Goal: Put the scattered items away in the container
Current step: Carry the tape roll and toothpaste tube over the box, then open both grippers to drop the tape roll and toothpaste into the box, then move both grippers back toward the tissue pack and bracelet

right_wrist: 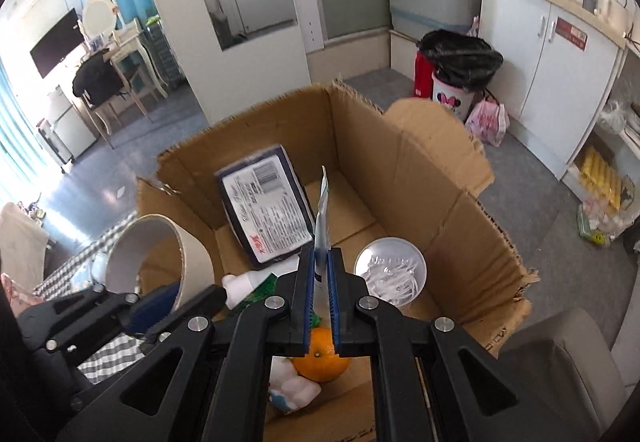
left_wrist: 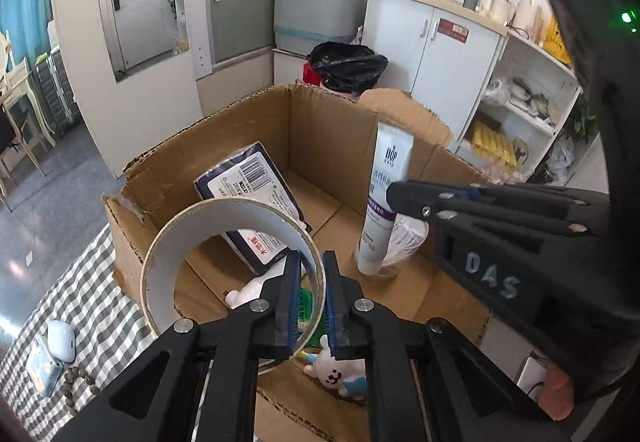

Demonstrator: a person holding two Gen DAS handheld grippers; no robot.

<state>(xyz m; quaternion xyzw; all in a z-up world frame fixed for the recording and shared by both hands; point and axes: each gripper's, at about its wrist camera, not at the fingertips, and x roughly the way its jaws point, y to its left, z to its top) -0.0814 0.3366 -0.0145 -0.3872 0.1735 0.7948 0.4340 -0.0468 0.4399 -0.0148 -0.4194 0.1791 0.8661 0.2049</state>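
Though partly hidden behind the fingers, visible in the box (right_wrist: 420, 178): an orange (right_wrist: 320, 358), a plush toy (left_wrist: 334, 372), a small bottle (right_wrist: 244, 286). Left gripper (left_wrist: 311, 296) nearly closed, clamping the wall of the tape roll (left_wrist: 230, 262) above the box's near left corner. Right gripper (right_wrist: 321, 296) pinching the tube (left_wrist: 386, 198) upright over the box middle, beside a clear lidded cup (right_wrist: 390, 270). Readable: "DAS" on the right gripper; barcode on the dark pack (right_wrist: 266, 210), other print too small.
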